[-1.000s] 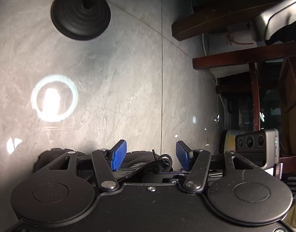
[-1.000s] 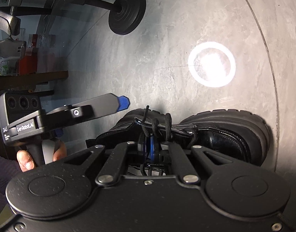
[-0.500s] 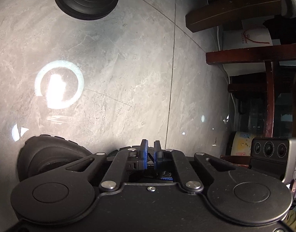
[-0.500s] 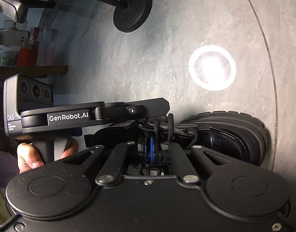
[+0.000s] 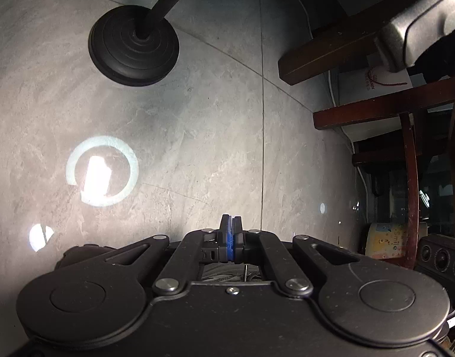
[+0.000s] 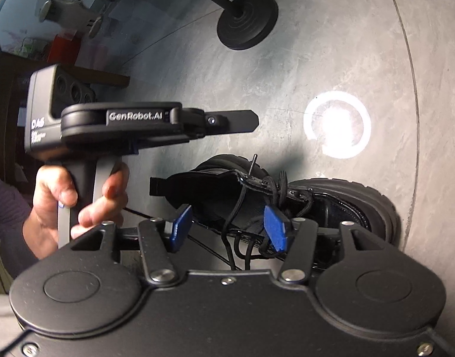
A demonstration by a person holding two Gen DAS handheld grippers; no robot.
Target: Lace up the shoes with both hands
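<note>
A black lace-up boot [image 6: 331,208] with a chunky sole lies on the grey tile floor, toe to the right. Its black laces [image 6: 245,208] hang loose over the open tongue, and one lace tip [image 6: 254,160] sticks up. My right gripper [image 6: 227,230] hovers over the boot's throat; its jaws are opening, and loose laces pass between the blue pads [image 6: 275,232] untouched. My left gripper [image 6: 251,122], held by a hand [image 6: 78,202], is shut above the boot's collar. In the left wrist view my left gripper [image 5: 231,232] has its pads pressed together with no lace visible between them.
A black round stand base [image 6: 246,20] sits on the floor beyond the boot, also in the left wrist view [image 5: 133,44]. Dark wooden furniture [image 5: 376,104] stands to the right there. A bright ring of reflected light [image 6: 337,128] lies on the tiles.
My left gripper went from open to shut and lifted a little. My right gripper, shut at the laces before, has opened wide, risen and rolled.
</note>
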